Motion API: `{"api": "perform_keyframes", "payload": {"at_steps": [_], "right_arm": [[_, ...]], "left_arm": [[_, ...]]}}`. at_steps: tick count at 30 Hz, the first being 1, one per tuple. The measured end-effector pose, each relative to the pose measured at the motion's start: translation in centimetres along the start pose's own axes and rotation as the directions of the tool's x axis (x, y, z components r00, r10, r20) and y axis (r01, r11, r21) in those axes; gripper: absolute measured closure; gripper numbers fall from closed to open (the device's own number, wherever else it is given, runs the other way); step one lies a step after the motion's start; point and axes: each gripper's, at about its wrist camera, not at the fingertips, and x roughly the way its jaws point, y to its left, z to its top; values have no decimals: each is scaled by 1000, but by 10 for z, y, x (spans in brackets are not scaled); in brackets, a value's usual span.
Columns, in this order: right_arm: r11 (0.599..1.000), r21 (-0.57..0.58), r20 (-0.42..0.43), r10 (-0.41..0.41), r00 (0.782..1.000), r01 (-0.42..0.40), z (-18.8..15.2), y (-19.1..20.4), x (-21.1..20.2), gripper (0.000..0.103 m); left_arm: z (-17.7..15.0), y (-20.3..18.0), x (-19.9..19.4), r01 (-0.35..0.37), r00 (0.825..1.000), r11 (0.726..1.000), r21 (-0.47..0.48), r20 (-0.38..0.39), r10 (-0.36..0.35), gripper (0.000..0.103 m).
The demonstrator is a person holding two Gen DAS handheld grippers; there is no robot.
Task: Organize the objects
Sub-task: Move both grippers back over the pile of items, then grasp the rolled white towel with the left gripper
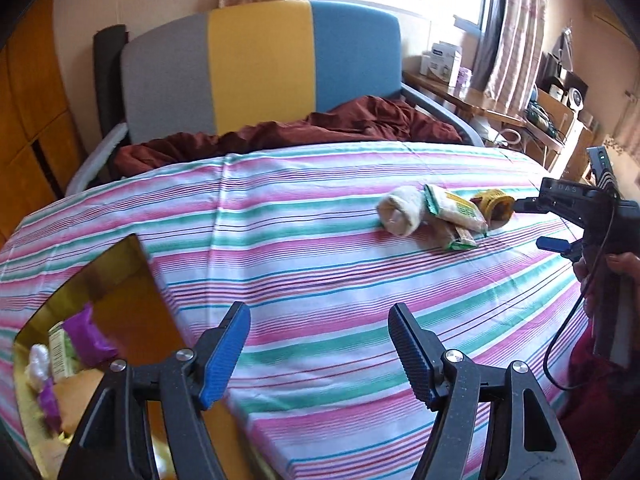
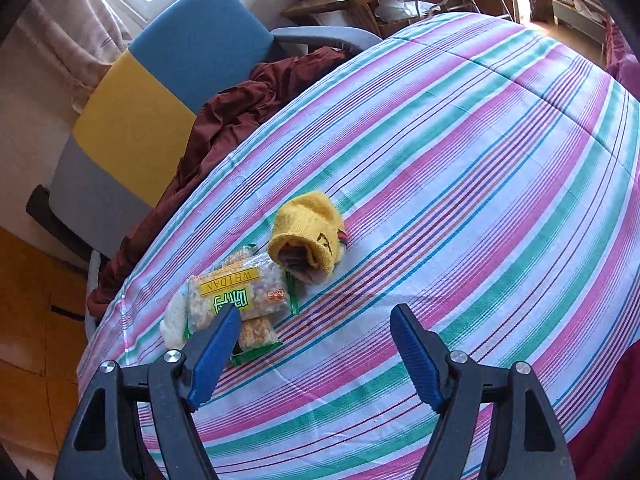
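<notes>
Yellow rolled sock lying beside overlapping snack packets and white rolled sock, clustering on striped bed

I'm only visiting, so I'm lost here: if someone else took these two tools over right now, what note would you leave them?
Left tool: open, empty, over the striped bed sheet.
Right tool: open, empty, near the pile.
Still on the sheet, together: yellow rolled sock, cream rolled sock, two green-edged snack packets.
Done: a snack box and purple packets already lie in the cardboard box beside the bed.
Left: the pile probably goes in that box too.
</notes>
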Motion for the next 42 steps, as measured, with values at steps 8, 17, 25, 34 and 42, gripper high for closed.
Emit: {"api": "perform_keyframes", "payload": {"at_steps": [8,17,25,34,42], "right_arm": [[998,32,-16,49,999,-49,1,-5,-1,25],[993,49,-32,112,993,-111,1,-7,-4,24],[989,68,-75,139,987,-134,1,-7,7,24],[990,69,-95,131,987,-125,1,-5,13,24],[992,69,-100,116,988,-109,0,-8,16,24]], "left_arm": [[32,-43,54,-24,999,985,168,-27,29,31],[66,-71,121,38,997,955,296,-69,-18,30],[91,-92,158,92,995,906,414,-71,-69,22],[97,-102,187,174,982,900,400,-135,-130,50],[70,-82,163,115,990,971,208,-104,-95,51]]}}
